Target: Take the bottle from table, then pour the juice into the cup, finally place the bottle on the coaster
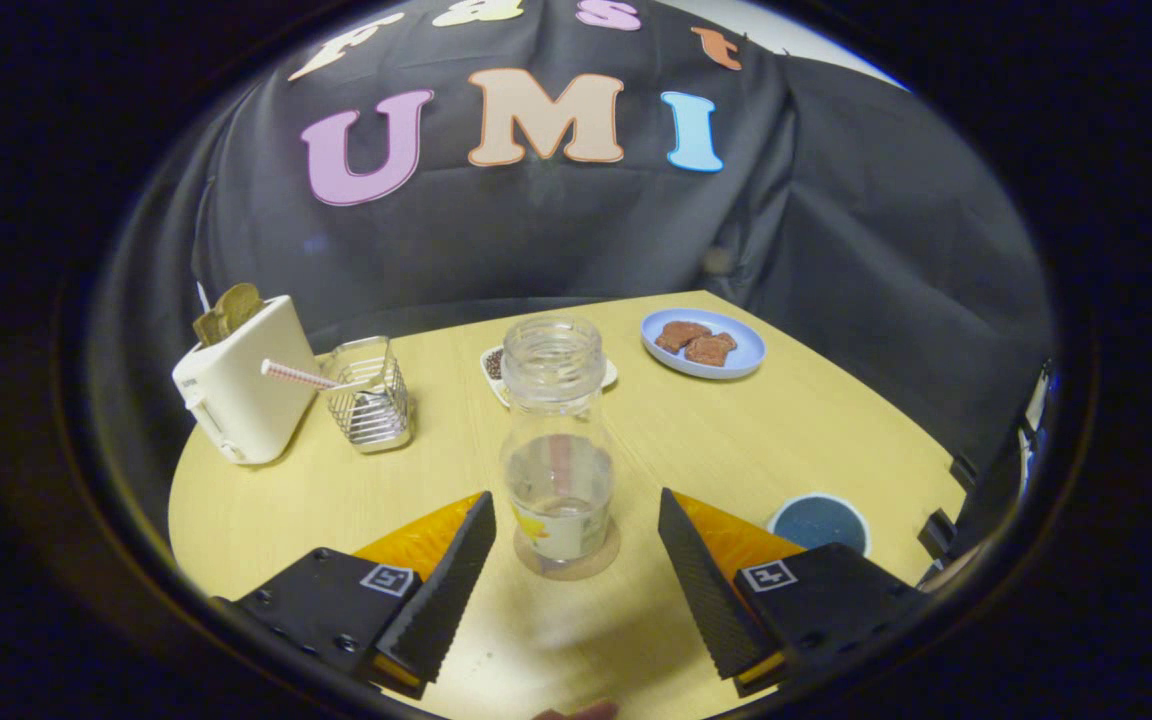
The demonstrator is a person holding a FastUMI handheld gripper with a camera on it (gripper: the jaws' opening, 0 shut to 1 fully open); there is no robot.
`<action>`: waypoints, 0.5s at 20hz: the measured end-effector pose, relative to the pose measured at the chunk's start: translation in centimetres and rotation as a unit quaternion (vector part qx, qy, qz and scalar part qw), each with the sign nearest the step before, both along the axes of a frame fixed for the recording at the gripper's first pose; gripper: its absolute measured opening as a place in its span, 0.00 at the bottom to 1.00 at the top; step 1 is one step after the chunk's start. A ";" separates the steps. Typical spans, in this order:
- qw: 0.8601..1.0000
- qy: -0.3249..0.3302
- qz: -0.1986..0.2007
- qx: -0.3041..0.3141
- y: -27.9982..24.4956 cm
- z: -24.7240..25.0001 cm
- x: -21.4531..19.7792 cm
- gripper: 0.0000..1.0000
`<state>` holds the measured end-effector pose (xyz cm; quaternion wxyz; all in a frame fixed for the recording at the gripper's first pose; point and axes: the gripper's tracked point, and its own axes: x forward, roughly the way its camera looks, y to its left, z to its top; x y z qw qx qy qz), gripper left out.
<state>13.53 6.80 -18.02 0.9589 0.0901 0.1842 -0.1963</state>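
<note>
Between the two spread fingers of the hand-held gripper (576,520) stood the bottle (556,445), upright on the pale wooden tabletop (786,440), clear of both fingers with a gap on each side; the gripper was released, its jaws wide apart and pressing on nothing. The bottle was transparent, uncapped at its wide threaded mouth, and held a shallow amount of liquid in its lower part, with a small label near the base. Beyond the bottle at about 12 o'clock, partly hidden by its neck, lay a small white dish (494,368) with dark bits in it. Farther off at about 1 o'clock sat a light blue plate (746,352) carrying brown pieces of food (698,343). At about 10 o'clock from the bottle stood a clear cup (368,392) inside a wire holder, with a striped straw (298,376) leaning out of it toward a white toaster (236,390) just beside it, the toaster holding slices of bread (228,312) in its slot. At about 4 o'clock from the bottle, just beyond the right finger, lay a round dark coaster (820,524) with a pale rim, flat on the tabletop and well apart from the bottle.
</note>
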 end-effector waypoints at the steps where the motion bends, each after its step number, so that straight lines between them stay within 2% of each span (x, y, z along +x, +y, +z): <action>1: 1.000 -0.004 0.003 0.000 0.1 0.5 -0.5 1.00; 6: 0.999 -0.026 0.016 -0.014 -0.1 4.2 -3.5 1.00; 10: 0.997 -0.051 0.053 -0.022 0.3 7.4 -4.7 1.00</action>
